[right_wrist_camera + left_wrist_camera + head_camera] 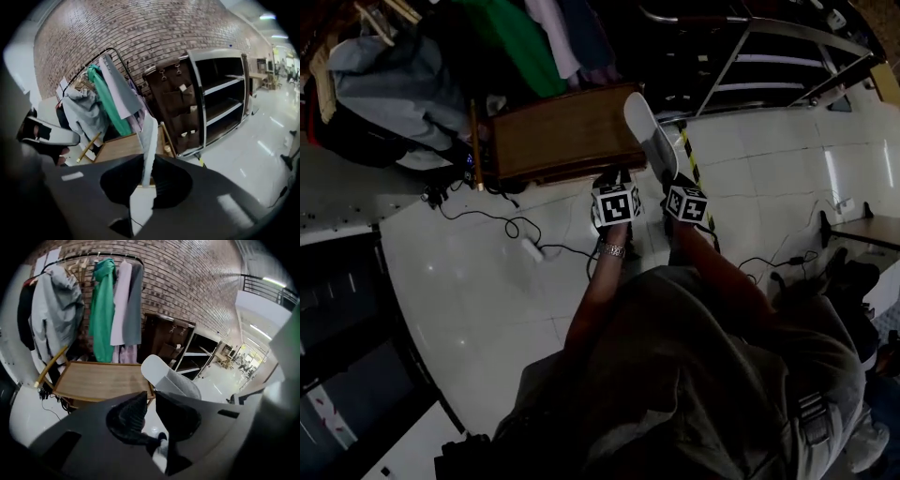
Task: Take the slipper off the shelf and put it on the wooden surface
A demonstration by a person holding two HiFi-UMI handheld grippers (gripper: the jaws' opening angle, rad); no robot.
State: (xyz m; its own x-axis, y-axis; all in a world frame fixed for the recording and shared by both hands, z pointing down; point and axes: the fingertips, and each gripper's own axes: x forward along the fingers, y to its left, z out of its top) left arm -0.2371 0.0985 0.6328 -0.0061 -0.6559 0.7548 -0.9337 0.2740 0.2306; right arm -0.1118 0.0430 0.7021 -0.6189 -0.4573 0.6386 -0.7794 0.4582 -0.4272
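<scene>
A grey slipper with a white sole sticks up out of my right gripper, which is shut on its heel end. Its toe reaches over the right end of the wooden surface, a low brown table. The right gripper view shows the slipper edge-on, pinched between the jaws of the right gripper, with the wooden surface just behind. My left gripper hovers at the table's front edge, left of the slipper. In the left gripper view the slipper is to the right, and the left gripper is shut and holds nothing.
A clothes rack with green, pink and grey garments stands behind the table against a brick wall. A brown hanging organiser and a black shelf unit are to the right. Cables lie on the white tiled floor.
</scene>
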